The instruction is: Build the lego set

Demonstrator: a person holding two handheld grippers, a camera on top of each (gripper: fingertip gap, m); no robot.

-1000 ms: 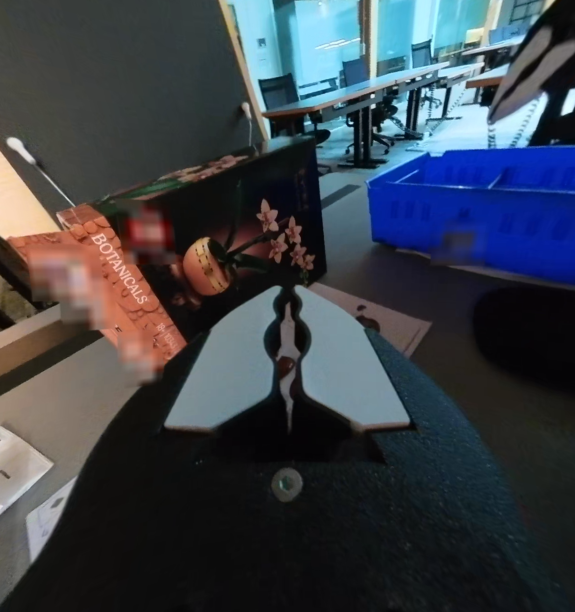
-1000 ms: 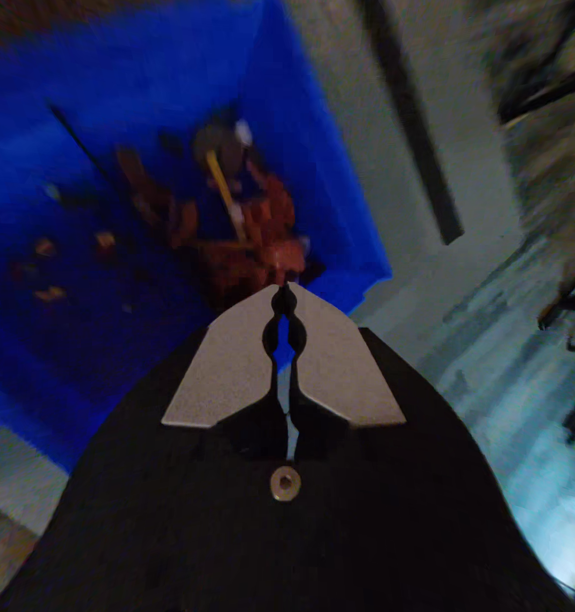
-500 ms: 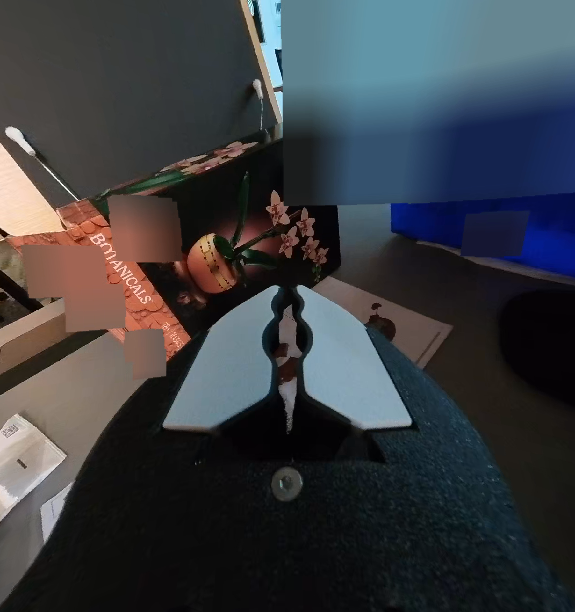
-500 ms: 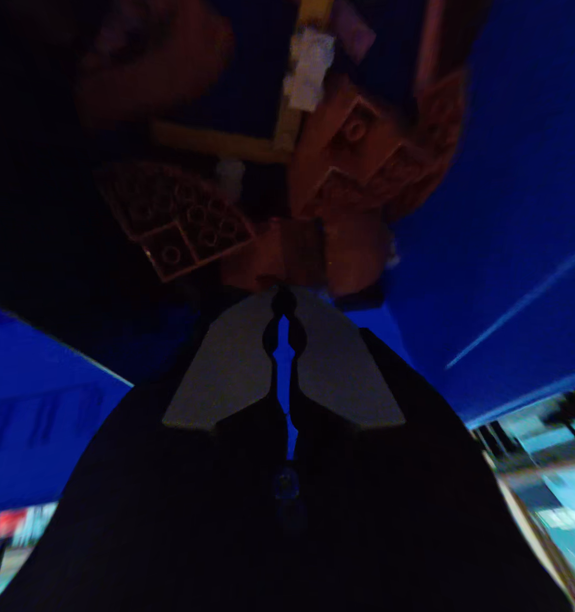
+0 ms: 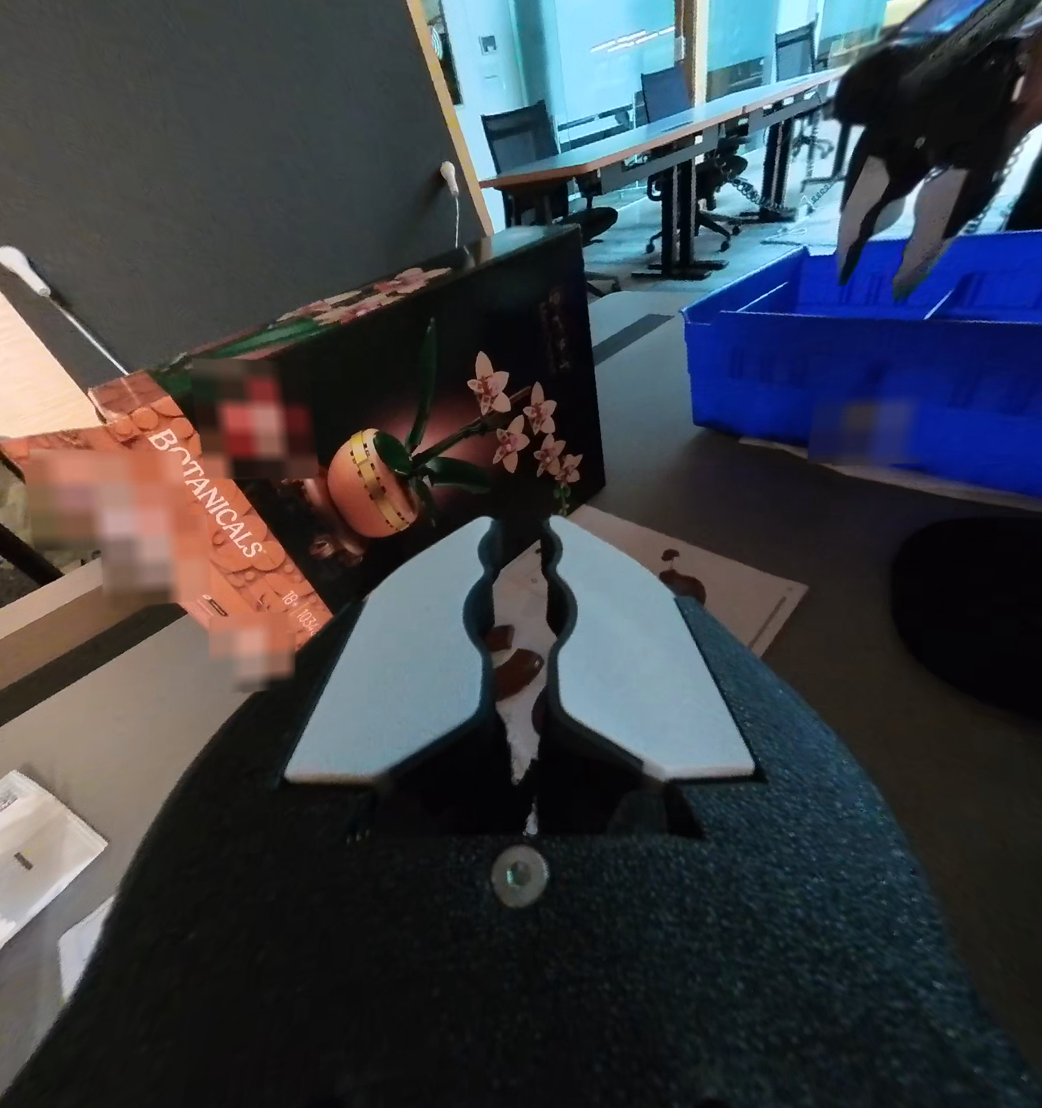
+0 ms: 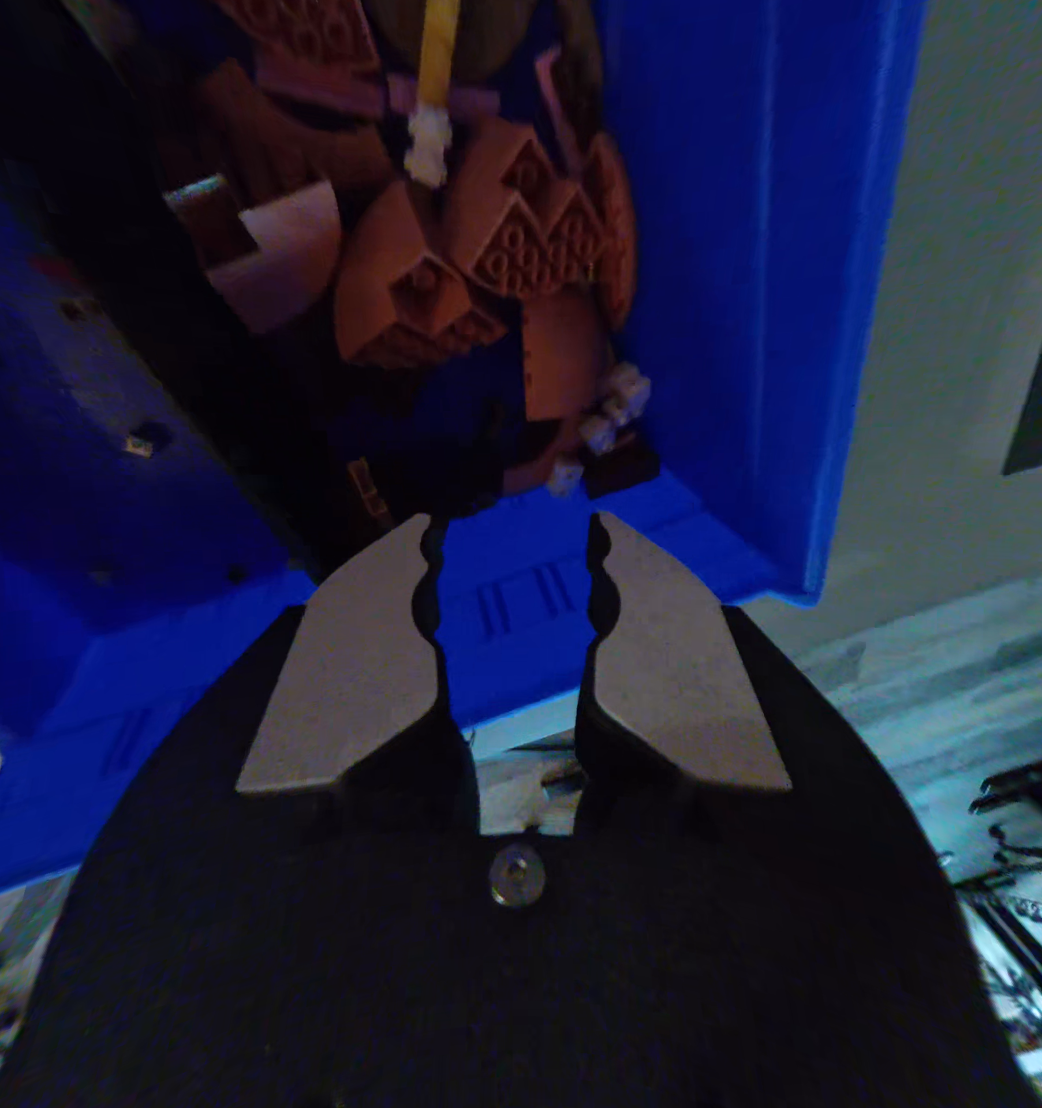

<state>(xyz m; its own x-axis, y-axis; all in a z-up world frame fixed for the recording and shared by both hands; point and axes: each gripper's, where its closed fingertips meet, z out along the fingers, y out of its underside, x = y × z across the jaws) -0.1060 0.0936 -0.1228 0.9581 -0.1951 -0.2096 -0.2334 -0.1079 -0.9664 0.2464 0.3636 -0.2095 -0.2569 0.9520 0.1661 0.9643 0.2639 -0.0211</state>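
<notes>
While the right gripper (image 6: 509, 521) hangs parted and bare over the blue bin (image 6: 746, 300), the brown bricks (image 6: 446, 270) lie ahead, toward the frame's top.
At lower centre of its view, the left gripper (image 5: 521, 527) stands slightly parted, holding nothing, near a printed box (image 5: 386, 419) and paper sheet (image 5: 740, 593).

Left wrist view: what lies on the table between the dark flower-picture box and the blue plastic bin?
In the left wrist view, only bare grey tabletop shows between the box and the bin.
</notes>
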